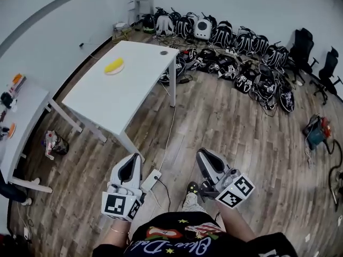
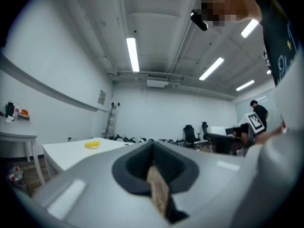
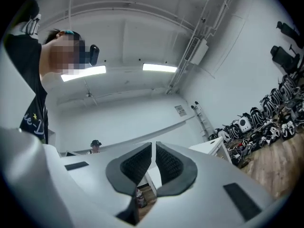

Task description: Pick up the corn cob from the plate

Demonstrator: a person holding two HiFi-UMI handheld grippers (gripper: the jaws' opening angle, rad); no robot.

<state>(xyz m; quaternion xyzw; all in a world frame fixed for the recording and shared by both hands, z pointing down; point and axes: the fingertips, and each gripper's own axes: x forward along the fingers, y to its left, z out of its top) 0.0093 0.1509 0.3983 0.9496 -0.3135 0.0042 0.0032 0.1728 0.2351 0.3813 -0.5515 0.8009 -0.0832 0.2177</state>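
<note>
On the white table [image 1: 126, 84], near its far left corner, lies a yellow plate with the corn cob [image 1: 113, 66]; at this distance I cannot tell cob from plate. The left gripper view shows the same yellow shape [image 2: 92, 145] far off on the tabletop. My left gripper [image 1: 132, 159] is held low by my body, well short of the table, with its jaws together and nothing in them [image 2: 153, 150]. My right gripper [image 1: 203, 154] hangs beside it, tilted slightly up, its ribbed pads [image 3: 137, 163] almost touching and empty.
A pile of black backpacks [image 1: 230, 42] lines the far wall, with office chairs [image 1: 316, 63] at the right. A second white table [image 1: 19, 116] stands at the left. A power strip [image 1: 151, 180] and cable lie on the wood floor by my feet. A person [image 2: 259, 110] stands far off.
</note>
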